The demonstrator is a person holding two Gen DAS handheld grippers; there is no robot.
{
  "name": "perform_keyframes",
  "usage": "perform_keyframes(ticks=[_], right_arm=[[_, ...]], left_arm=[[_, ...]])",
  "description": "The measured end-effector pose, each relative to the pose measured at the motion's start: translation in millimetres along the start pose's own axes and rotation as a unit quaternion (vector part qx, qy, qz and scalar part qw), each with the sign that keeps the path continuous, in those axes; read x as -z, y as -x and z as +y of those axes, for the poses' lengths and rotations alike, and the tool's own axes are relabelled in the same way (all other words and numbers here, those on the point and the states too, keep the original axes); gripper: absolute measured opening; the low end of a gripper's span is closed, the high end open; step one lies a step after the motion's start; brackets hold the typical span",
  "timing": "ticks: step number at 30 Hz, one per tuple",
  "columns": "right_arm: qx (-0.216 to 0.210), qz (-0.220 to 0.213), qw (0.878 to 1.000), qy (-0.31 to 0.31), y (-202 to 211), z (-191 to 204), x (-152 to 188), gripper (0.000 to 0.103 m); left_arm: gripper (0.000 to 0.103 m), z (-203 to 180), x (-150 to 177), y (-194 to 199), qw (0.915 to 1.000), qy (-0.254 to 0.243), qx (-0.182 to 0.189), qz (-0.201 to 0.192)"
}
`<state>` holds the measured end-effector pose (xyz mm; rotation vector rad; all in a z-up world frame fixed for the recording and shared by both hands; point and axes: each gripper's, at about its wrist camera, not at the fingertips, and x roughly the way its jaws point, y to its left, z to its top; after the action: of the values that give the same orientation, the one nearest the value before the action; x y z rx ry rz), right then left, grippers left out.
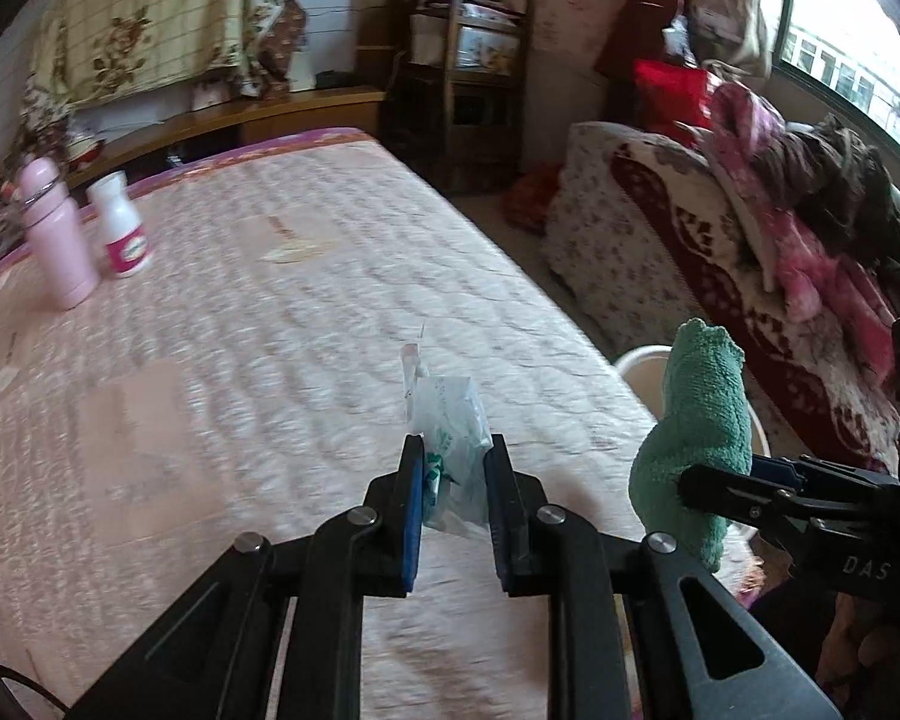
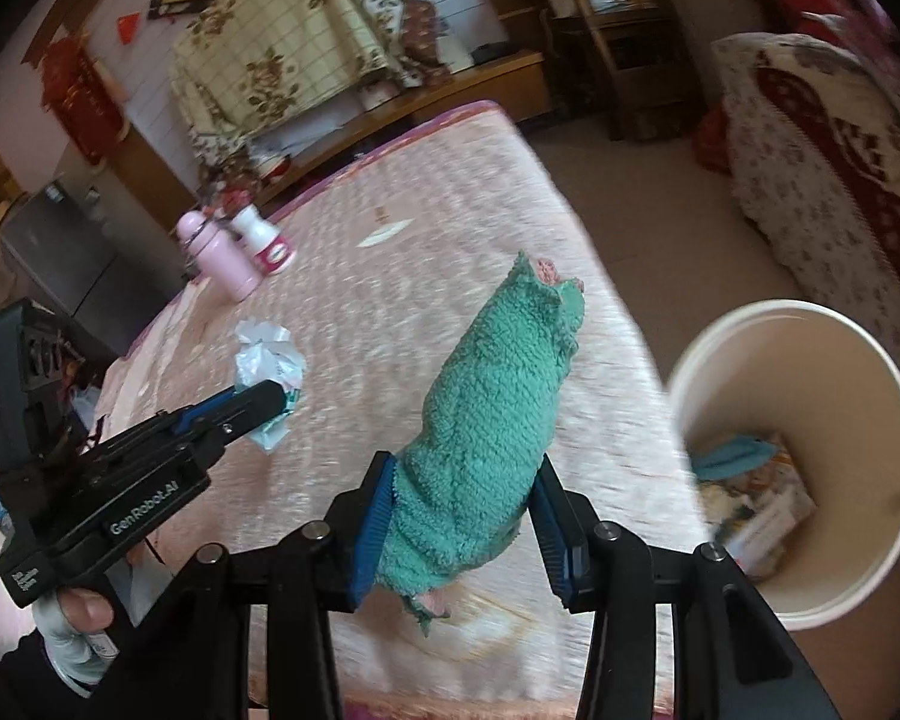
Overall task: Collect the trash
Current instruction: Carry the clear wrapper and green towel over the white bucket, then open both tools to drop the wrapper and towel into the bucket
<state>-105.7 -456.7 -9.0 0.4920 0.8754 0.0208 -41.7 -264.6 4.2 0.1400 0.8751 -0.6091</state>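
Note:
My left gripper (image 1: 453,450) is shut on a crumpled clear plastic wrapper (image 1: 450,426) with green print and holds it above the pink mattress (image 1: 282,312). It also shows in the right wrist view (image 2: 270,399) with the wrapper (image 2: 270,354). My right gripper (image 2: 462,480) is shut on a green fluffy cloth (image 2: 492,420) and holds it above the mattress edge, just left of a white trash bucket (image 2: 894,420). The cloth (image 1: 699,414) and right gripper (image 1: 690,483) show at the right of the left wrist view.
A pink bottle (image 1: 54,234) and a white bottle (image 1: 120,225) with a red label stand at the mattress's far left. The bucket holds paper and a blue-green item (image 2: 732,456). A sofa (image 1: 690,240) piled with clothes stands to the right, across a floor gap.

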Motion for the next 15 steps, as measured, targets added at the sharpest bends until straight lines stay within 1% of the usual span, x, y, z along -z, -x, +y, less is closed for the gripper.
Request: perform_keyframes(ticks=[2,4,8,15], right_arm=[[0.011,-0.005,1.0,-0.012,9,-15,2,0.047],[0.026,-0.008,0.999,-0.027,18,-32,4,0.047],[0.052,-0.012,0.997,-0.055,33,-65,8,0.047],[0.105,-0.01,0.989,-0.101,46,-121,10,0.047]], left_arm=[[0.02,-13,-2,-5,0.9999,-0.005,0.014,0.003],[0.02,-31,-5,-11,0.9993,-0.009,0.035,0.007],[0.02,-60,-10,-25,0.9977,-0.021,0.063,0.016],[0.02,-109,-19,-57,0.9926,-0.031,0.111,0.04]])
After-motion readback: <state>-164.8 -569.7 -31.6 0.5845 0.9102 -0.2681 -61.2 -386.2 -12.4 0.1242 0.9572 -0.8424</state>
